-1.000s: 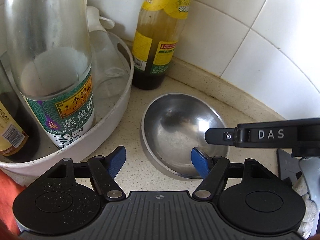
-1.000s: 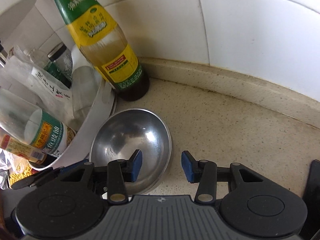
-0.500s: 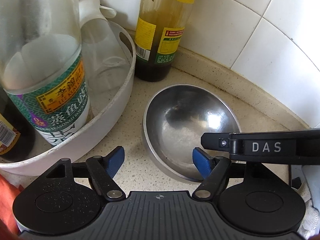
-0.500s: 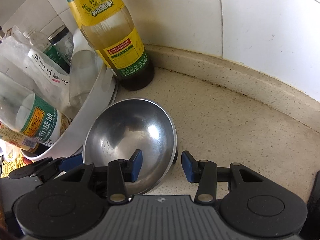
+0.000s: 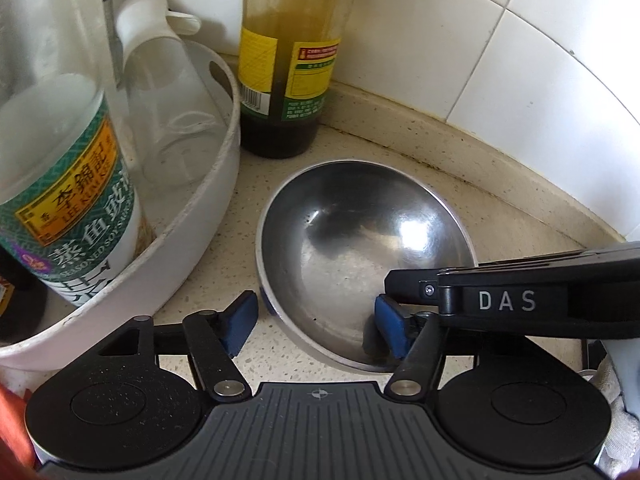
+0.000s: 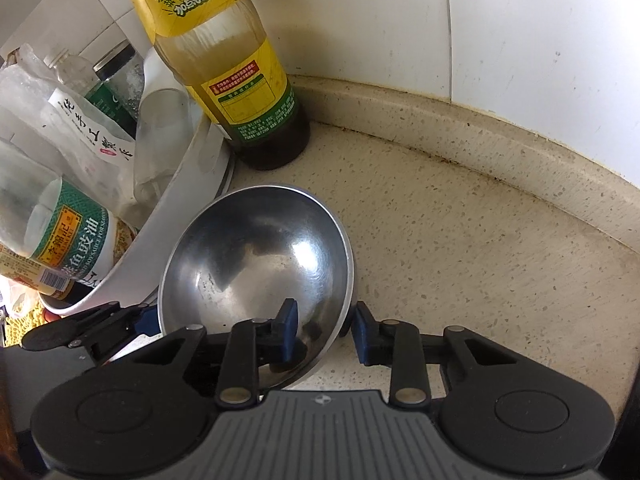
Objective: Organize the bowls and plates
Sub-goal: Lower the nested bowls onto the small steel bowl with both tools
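steel bowl, empty, tilted, on speckled counter in tiled corner, near side lifted, just beside white basin and in front of yellow-labelled oil bottle. left gripper: jaws spread, straddling the bowl's near rim, one blue pad outside, one inside; not clamped. right gripper: jaws parted, straddling the bowl's right rim, left pad inside against the wall, right pad just outside; whether it pinches the rim cannot be told. basin contents: soy sauce bottle, clear jug with white spout, plastic packet, small jars behind. white tile wall at back.
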Tool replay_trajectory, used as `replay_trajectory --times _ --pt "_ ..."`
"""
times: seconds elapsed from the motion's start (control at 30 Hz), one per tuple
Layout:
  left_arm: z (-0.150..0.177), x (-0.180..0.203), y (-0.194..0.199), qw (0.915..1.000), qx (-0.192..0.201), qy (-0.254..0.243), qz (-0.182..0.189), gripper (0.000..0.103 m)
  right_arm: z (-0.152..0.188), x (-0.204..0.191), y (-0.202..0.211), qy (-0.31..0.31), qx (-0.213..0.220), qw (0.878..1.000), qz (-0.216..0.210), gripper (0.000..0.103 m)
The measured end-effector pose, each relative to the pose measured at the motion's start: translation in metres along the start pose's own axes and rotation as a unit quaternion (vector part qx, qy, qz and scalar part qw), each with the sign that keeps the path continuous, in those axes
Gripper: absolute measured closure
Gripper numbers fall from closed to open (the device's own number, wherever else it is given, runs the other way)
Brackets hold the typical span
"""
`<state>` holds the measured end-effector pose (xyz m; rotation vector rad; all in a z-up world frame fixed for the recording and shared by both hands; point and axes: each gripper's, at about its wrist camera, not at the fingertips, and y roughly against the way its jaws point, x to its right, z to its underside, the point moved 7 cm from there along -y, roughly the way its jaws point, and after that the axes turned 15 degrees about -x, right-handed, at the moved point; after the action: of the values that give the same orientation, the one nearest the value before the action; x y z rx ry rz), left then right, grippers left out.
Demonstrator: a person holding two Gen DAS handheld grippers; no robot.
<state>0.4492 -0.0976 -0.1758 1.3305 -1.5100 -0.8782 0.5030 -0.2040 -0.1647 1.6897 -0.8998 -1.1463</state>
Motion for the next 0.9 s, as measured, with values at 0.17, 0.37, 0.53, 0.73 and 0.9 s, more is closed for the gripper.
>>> replay_trajectory --times 0.17,0.37,0.53,0.73,0.9 --pt "-0.001 0.004 -0.001 0.9999 0.0 -0.009 0.006 0.038 0.001 0.002 0.0 -0.002 0.002 1.0 -0.006 0.076" --pt "-0.004 0.006 -0.004 0.9999 -0.001 -0.012 0.007 0.037 0.004 0.002 0.003 -0.005 0.004 1.0 -0.01 0.077" --pt "-0.004 0.008 0.004 0.9998 0.009 -0.017 0.009 0.036 0.005 0.001 0.011 -0.006 0.014 1.0 -0.012 0.077" --pt "-0.004 0.011 0.016 0.9994 0.02 -0.025 0.013 0.035 0.009 0.001 0.025 -0.009 0.026 1.0 -0.012 0.077" --pt "-0.004 0.017 0.025 0.9988 0.03 -0.035 0.015 0.035 0.014 0.001 0.038 -0.011 0.036 0.999 -0.009 0.077"
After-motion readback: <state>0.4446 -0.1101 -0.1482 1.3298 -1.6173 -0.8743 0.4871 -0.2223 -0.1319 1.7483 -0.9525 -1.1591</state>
